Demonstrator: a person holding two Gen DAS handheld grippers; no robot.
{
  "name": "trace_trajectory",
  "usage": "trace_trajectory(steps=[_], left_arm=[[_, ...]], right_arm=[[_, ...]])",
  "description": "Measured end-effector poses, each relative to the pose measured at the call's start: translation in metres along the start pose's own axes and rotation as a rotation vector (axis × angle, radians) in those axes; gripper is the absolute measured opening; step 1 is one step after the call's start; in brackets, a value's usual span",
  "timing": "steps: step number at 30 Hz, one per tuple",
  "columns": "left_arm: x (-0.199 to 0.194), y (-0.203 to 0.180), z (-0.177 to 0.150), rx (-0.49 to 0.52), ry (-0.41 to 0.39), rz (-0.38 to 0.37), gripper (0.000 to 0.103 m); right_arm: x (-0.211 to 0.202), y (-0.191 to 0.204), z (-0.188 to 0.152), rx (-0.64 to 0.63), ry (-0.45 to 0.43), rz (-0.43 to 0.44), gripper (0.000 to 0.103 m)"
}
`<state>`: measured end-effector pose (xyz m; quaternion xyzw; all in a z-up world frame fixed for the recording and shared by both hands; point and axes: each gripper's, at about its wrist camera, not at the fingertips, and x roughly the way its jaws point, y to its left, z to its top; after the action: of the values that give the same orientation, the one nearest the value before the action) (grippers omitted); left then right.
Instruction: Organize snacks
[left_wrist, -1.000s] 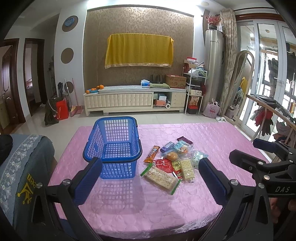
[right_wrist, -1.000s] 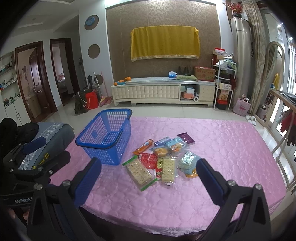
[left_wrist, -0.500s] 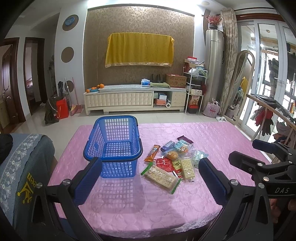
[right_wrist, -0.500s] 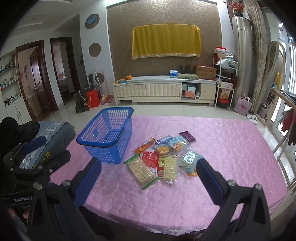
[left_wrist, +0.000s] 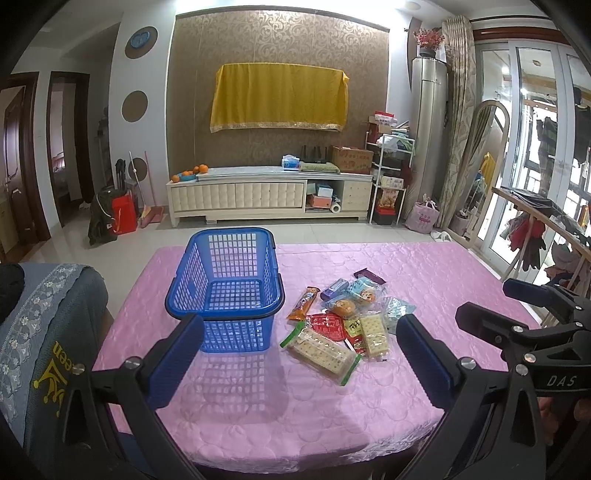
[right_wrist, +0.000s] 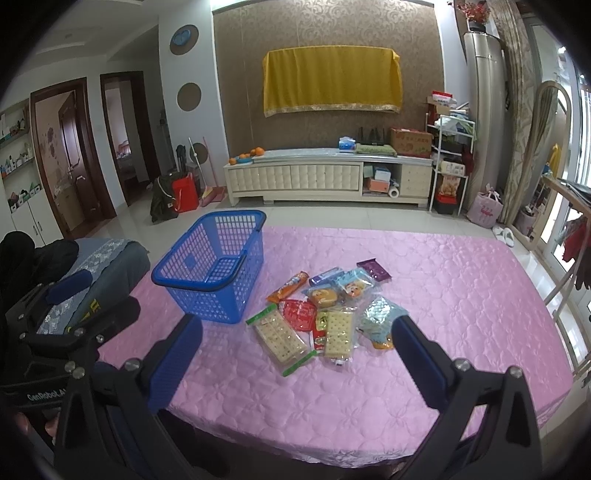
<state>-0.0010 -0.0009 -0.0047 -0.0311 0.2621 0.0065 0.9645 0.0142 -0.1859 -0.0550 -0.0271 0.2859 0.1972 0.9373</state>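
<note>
1. Plastic-wrapped snacks (left_wrist: 345, 321) lie heaped near the middle of the pink tablecloth (left_wrist: 424, 266), just right of our empty blue basket (left_wrist: 225, 291).
2. We hold the left gripper (left_wrist: 299, 354) and right gripper (right_wrist: 295, 356) above the near edge, fingers spread wide, gripping nothing.

Patterned brown wall (left_wrist: 280, 44); yellow cloth (left_wrist: 279, 96), cream cabinet (left_wrist: 269, 197), tiled floor (left_wrist: 332, 232), glass doors (left_wrist: 535, 147)

On the table (left_wrist: 424, 266), the snack packets (left_wrist: 343, 321) lie right of the basket (left_wrist: 225, 291).
</note>
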Motion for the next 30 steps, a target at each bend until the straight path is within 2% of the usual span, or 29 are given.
trace_trajectory(steps=[25, 30], left_arm=[[0.005, -0.002, 0.008, 0.006, 0.018, -0.016, 0.103], [0.013, -0.004, 0.018, -0.001, 0.031, -0.042, 0.103]], right_arm=[[0.006, 0.0, 0.0, -0.01, 0.013, 0.003, 0.103], [0.005, -0.006, 0.007, -0.024, 0.001, -0.003, 0.103]])
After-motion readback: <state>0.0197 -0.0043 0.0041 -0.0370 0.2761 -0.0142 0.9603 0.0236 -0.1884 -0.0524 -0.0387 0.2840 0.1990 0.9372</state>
